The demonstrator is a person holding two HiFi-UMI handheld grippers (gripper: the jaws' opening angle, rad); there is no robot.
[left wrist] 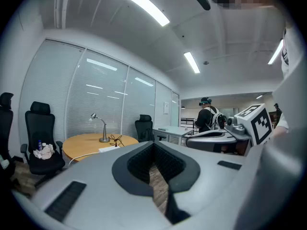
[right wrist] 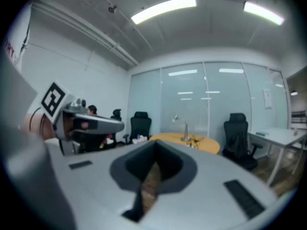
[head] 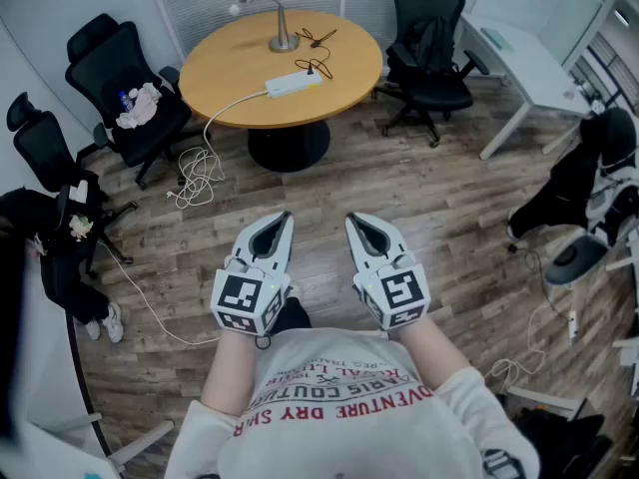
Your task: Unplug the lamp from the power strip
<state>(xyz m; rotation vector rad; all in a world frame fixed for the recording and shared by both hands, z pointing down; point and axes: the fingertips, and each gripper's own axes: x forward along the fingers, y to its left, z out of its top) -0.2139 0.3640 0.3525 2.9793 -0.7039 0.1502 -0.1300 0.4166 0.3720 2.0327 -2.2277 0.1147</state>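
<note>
1. The left gripper (head: 284, 218) is held low in front of the person's body, over the wooden floor (head: 419, 198). In its own view the left gripper (left wrist: 154, 145) has its jaws closed together at the tips, with nothing between them (only floor shows through the hollow behind the tips).
2. The right gripper (head: 352, 219) hangs just beside it, level with it and apart from it. Its own view shows the right gripper (right wrist: 156, 153) with jaws closed too, and nothing held.
3. Both grippers are well apart from the round table (head: 240, 73), which stands at the far side of the room.
4. The lamp (head: 284, 42) stands upright on the far part of the table top, with its head bent over to the left.
5. The power strip (head: 294, 84) lies on the table nearer than the lamp's base, white and long.
6. A black cord (head: 318, 38) lies in loops to the right of the lamp and reaches the strip's right end; the plug is too small to make out.
7. A white cable (head: 228, 108) leaves the strip's left end, drops off the table's edge and ends in a loose coil on the floor.
8. A black chair (head: 135, 108) stands left of the table and another chair (head: 429, 53) right of it.
</note>
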